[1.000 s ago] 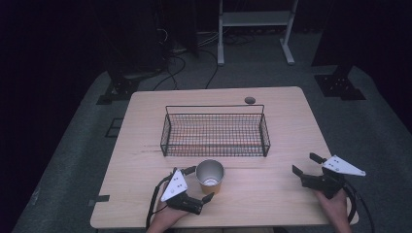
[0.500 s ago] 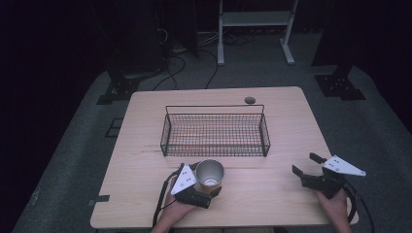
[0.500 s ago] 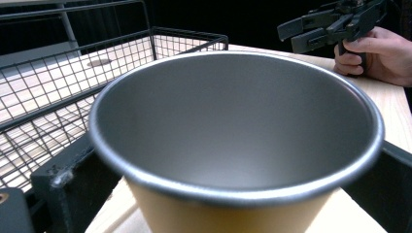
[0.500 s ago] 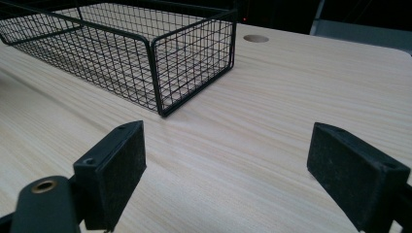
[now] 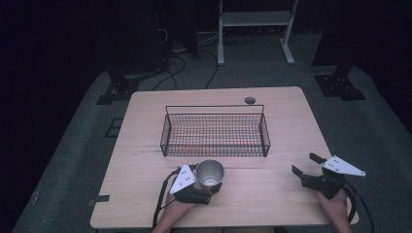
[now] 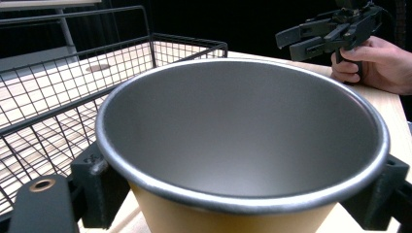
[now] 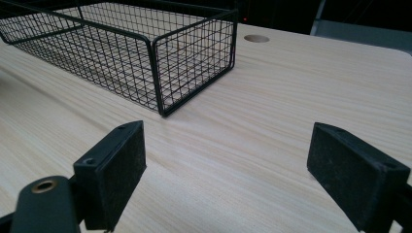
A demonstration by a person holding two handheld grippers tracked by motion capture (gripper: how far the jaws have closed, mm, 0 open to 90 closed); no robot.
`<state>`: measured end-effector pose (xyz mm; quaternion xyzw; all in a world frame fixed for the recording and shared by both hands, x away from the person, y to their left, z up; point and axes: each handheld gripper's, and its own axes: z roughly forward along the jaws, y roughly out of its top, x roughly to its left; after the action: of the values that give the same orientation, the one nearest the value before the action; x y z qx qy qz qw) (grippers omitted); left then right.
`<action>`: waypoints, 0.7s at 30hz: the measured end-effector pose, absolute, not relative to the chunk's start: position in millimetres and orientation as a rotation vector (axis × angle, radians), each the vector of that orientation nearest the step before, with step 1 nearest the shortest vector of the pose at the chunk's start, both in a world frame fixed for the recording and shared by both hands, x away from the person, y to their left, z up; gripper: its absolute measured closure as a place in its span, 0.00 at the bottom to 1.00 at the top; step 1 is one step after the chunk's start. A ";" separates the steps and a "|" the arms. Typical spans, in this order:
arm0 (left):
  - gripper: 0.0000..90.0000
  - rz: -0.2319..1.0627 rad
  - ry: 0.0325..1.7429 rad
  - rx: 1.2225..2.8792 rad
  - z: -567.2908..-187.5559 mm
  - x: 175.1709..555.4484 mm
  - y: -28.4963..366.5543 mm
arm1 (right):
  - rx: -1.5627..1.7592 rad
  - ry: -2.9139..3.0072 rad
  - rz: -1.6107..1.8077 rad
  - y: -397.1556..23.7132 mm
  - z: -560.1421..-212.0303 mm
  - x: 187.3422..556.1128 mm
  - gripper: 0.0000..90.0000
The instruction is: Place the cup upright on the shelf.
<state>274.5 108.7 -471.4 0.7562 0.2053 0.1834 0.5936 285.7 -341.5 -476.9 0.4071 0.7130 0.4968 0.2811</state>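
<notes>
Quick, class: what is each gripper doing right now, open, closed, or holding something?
Left gripper: jaws around the metal cup; grip cannot be told.
Right gripper: open, holding nothing.

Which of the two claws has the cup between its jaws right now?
The left claw: its jaws sit on either side of the cup, near the basket. The right claw is open over bare table.

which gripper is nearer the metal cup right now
Left. The left gripper has its jaws on either side of the cup, just in front of the wire basket. The right gripper sits open, far off near the table's right edge.
</notes>
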 end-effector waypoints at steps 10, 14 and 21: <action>0.15 0.417 0.488 1.755 -470.0 275.2 110.9 | 1.096 1.910 1.325 -341.2 -476.9 286.0 0.15; 0.16 0.424 0.485 1.732 -466.1 273.8 112.9 | 1.097 1.912 1.324 -341.1 -477.0 286.1 0.15; 0.16 0.434 0.465 1.710 -446.1 277.5 112.1 | 1.099 1.912 1.326 -341.3 -476.8 286.3 0.15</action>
<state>277.5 112.1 -446.1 0.7411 0.2014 0.1882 0.6122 286.3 -341.3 -476.8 0.4099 0.7132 0.4947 0.2803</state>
